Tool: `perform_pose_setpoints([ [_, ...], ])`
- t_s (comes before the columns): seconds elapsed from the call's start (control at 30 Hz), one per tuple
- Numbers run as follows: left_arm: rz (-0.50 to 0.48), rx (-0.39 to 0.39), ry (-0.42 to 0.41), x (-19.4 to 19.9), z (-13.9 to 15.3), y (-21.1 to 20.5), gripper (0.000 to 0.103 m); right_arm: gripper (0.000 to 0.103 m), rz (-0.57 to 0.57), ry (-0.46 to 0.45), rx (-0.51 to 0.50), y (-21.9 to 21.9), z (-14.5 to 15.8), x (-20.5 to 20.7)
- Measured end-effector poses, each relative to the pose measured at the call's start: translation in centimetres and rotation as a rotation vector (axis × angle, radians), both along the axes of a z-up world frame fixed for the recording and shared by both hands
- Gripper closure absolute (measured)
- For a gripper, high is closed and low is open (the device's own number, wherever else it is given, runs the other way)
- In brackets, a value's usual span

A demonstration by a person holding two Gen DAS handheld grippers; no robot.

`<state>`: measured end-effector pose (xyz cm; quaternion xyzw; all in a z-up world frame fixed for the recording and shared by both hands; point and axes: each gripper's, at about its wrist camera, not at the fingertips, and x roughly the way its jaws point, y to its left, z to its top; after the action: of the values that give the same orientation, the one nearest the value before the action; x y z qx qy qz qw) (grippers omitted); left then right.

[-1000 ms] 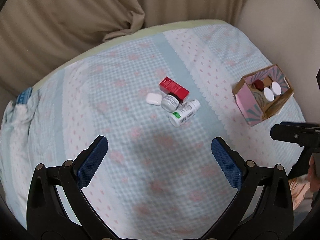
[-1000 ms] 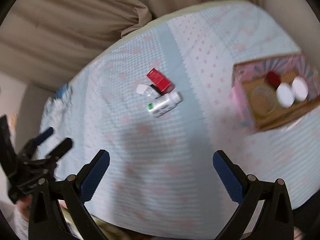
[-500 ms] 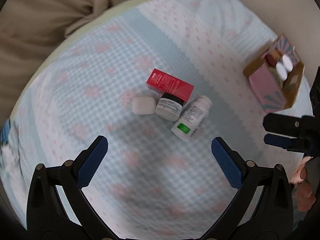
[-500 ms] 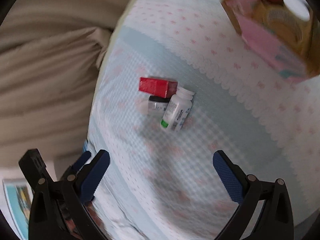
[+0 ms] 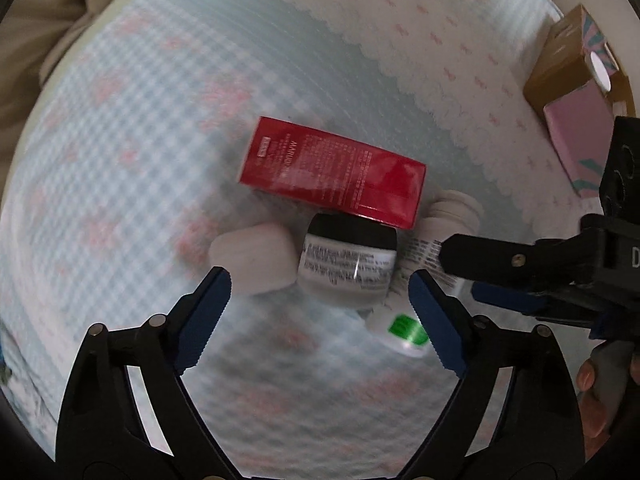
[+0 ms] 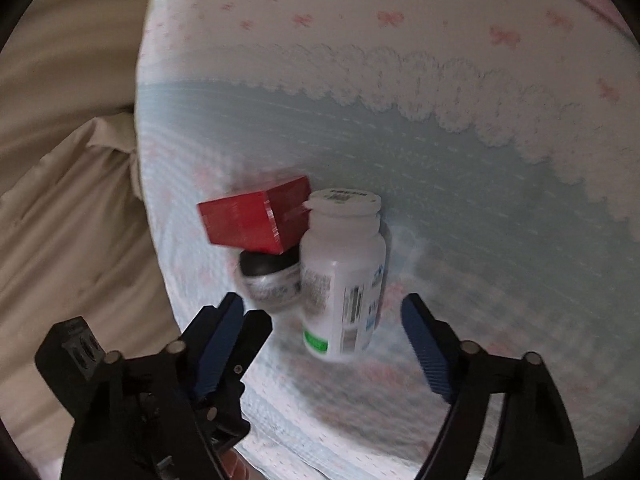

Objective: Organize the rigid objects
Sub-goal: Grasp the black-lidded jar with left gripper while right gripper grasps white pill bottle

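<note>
A red box (image 5: pixel 332 172), a white case (image 5: pixel 256 258), a small black-lidded jar (image 5: pixel 348 264) and a white pill bottle (image 5: pixel 400 328) lie together on the bed. My left gripper (image 5: pixel 316 312) is open, its jaws on either side of the jar and just short of it. My right gripper (image 6: pixel 324 340) is open, its jaws flanking the lying pill bottle (image 6: pixel 344 276); the red box (image 6: pixel 256 216) and jar (image 6: pixel 272 276) lie just beyond. The right gripper's fingers (image 5: pixel 480 256) reach in from the right in the left wrist view.
A pink and brown cardboard box (image 5: pixel 576 120) holding white-lidded containers stands at the bed's far right. The bed has a blue and white patterned cover (image 5: pixel 160 120). Beige bedding (image 6: pixel 60 200) lies past the bed's edge.
Both grippers have moved in close to the cluster of objects, which now fills the views. The right gripper has come up around the pill bottle. Both stay open.
</note>
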<state>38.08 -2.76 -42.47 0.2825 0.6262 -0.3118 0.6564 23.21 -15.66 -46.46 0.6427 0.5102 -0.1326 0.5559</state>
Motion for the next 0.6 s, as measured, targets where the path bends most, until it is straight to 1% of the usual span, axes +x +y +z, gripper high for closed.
perform_pose_setpoints([
  [0.07,-0.016,0.003,0.01,0.1,-0.9,-0.4,0.017,0.032,-0.014,0.024,0.006,0.1,-1.0,0.3],
  [0.1,-0.024,0.005,0.016,0.1,-1.3,-0.5,0.023,0.035,-0.016,0.032,0.008,0.2,-1.3,0.5],
  [0.2,-0.043,-0.007,0.032,0.1,-2.3,-1.0,0.025,0.041,-0.028,0.044,0.013,0.3,-2.1,0.8],
  [0.3,-0.094,0.002,-0.009,-0.3,-2.7,-1.8,0.027,0.045,-0.055,0.052,0.021,0.1,-2.7,0.8],
  [0.37,-0.123,0.015,-0.034,-0.8,-3.0,-2.5,0.028,0.045,-0.076,0.054,0.036,-0.1,-3.1,0.8],
  [0.4,-0.134,0.017,-0.044,-1.0,-3.0,-2.7,0.031,0.045,-0.08,0.052,0.036,-0.1,-3.1,0.8],
  [0.47,-0.145,0.0,-0.036,-1.6,-2.9,-3.1,0.041,0.045,-0.078,0.046,0.026,-0.2,-3.1,0.5],
  [0.5,-0.148,-0.008,-0.022,-1.9,-2.9,-3.2,0.05,0.046,-0.086,0.044,0.032,-0.3,-3.2,0.4],
  [0.57,-0.137,-0.01,-0.039,-2.1,-2.9,-3.3,0.05,0.054,-0.096,0.053,0.034,-0.4,-3.2,0.1],
  [0.6,-0.128,-0.015,-0.04,-2.1,-2.9,-3.3,0.05,0.055,-0.1,0.066,0.041,-0.6,-3.3,-0.3],
])
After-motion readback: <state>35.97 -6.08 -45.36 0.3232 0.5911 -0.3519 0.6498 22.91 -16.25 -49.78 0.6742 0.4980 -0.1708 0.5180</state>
